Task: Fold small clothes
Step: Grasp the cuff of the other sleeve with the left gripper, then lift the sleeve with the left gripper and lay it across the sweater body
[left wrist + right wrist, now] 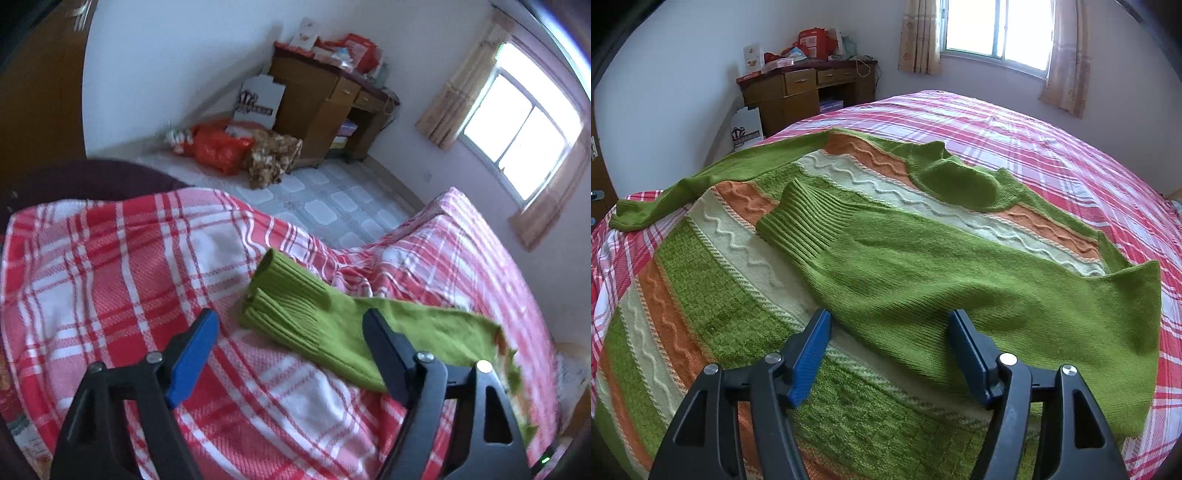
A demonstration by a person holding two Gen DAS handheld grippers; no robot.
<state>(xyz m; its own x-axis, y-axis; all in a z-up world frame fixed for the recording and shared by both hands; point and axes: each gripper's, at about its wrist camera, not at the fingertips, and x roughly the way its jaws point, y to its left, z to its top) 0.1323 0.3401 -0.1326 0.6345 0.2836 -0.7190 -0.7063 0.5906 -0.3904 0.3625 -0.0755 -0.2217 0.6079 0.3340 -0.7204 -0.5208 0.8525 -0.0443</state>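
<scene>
A small knitted sweater (713,295) with green, orange and cream bands lies flat on the bed. Its right sleeve (923,280) is folded across the body, ribbed cuff (809,225) toward the upper left. Its other sleeve (694,181) stretches out to the left. My right gripper (888,332) hovers open over the folded sleeve, nothing pinched. In the left wrist view the outstretched green sleeve (369,328) ends in a ribbed cuff (284,295) on the plaid sheet. My left gripper (291,343) stands open just above that cuff, its right finger (384,350) over the sleeve.
The bed carries a red and white plaid sheet (110,277). Beyond its edge is a tiled floor (332,199) with an orange bag (218,147) and a brown bundle. A wooden desk (801,92) stands by the wall, and a curtained window (997,29) is behind the bed.
</scene>
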